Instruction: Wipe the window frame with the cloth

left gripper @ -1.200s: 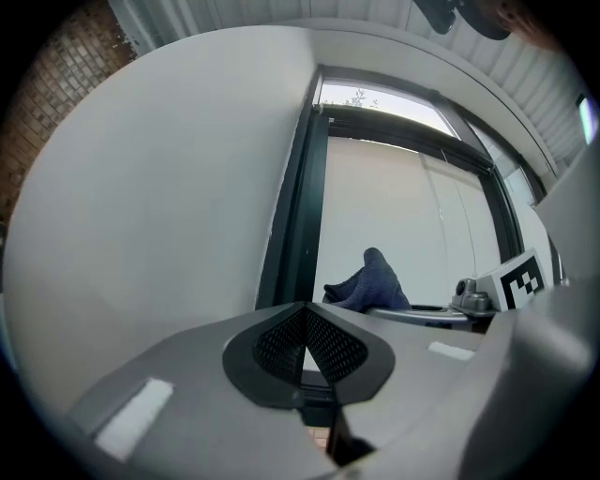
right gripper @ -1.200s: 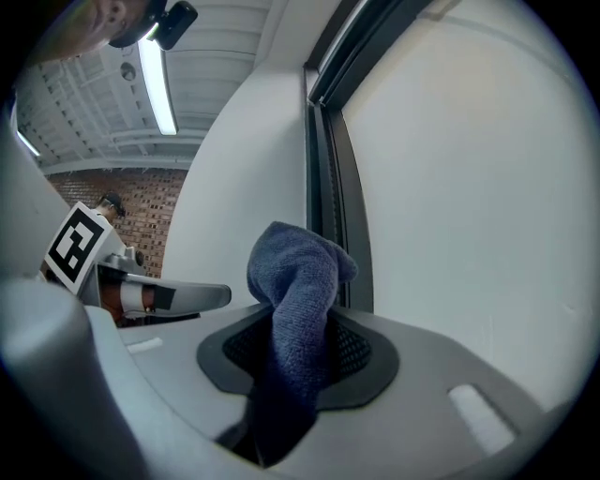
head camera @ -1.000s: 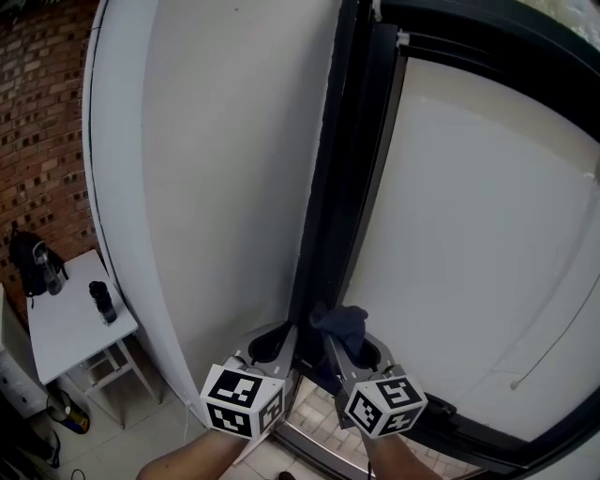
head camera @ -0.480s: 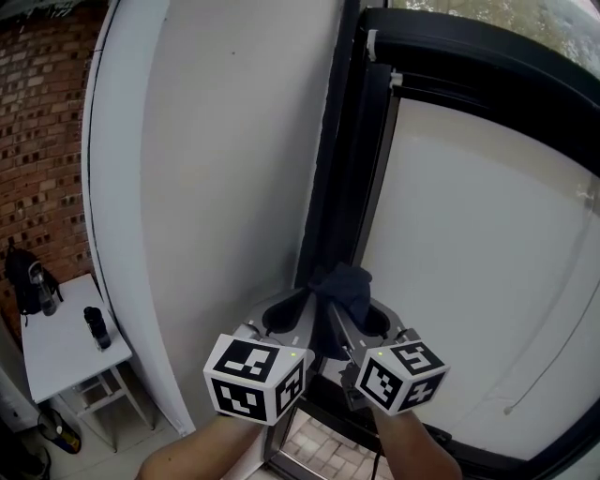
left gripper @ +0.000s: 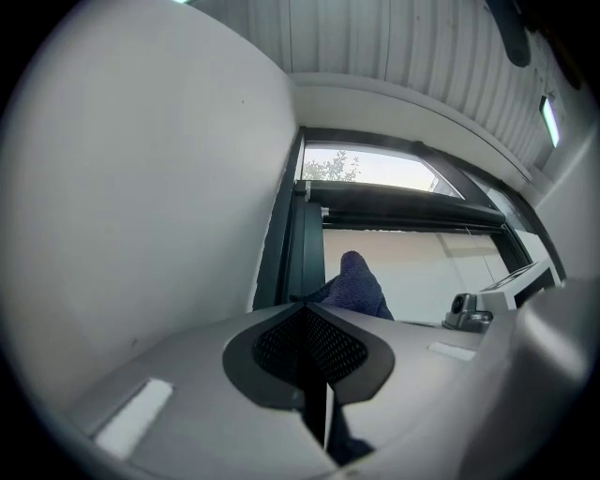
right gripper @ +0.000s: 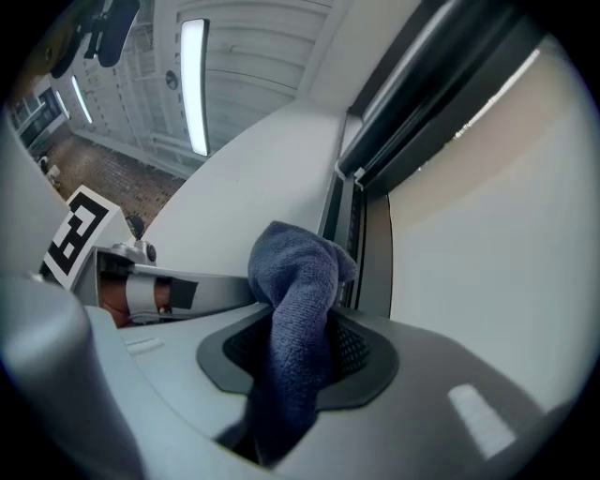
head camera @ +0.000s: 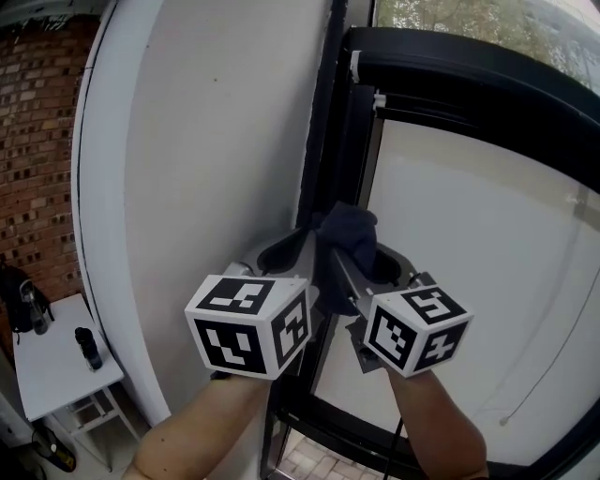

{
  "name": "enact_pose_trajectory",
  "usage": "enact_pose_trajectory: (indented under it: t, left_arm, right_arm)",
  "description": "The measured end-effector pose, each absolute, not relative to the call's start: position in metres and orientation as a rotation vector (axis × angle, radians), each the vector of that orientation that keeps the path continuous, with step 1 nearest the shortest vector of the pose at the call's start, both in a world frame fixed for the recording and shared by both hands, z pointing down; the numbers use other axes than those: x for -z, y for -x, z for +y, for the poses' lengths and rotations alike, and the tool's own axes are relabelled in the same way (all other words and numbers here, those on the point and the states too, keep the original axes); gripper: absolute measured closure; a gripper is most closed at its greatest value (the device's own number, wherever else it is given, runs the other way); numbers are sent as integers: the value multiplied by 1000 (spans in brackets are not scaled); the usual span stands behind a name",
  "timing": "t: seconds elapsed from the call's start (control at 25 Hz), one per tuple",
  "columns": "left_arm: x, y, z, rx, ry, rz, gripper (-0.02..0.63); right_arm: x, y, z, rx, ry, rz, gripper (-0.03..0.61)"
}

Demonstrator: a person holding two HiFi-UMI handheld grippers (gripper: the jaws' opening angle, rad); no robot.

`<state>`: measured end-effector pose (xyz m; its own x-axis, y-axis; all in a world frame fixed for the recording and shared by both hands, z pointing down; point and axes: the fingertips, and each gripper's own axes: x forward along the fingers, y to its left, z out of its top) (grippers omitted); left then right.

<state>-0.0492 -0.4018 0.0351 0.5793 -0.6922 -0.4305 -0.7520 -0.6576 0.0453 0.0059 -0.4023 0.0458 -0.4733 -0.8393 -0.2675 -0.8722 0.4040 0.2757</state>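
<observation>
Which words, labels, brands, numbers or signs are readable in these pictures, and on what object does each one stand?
No text can be read in any view.
The left cube and the right cube: only black-and-white square patterns, no letters or numbers.
The bottle on the small white table: too small to show any label.

You are raising both grippers up the window frame [head camera: 487, 75]. The right gripper [head camera: 349, 264] is carrying the dark blue cloth [head camera: 349, 232] higher along the black upright [head camera: 317, 141], and the left gripper [head camera: 298, 247] is climbing beside it. Your head is tilting upward: the trees [head camera: 441, 14] are coming into view, and the white side table [head camera: 47, 364] is sinking lower.
</observation>
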Motion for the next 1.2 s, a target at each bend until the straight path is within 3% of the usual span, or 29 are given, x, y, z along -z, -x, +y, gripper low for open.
enact_pose_trajectory:
  t: [0.4,1.2]
  left_arm:
    - [21,38,-422,-643,2640,1218,620]
    - [117,45,-411,-756,2541,1083,620]
  right_arm:
    - [53,3,-397,-821,1600,2461,456]
    - [173,10,-401,-910,1668,2296,457]
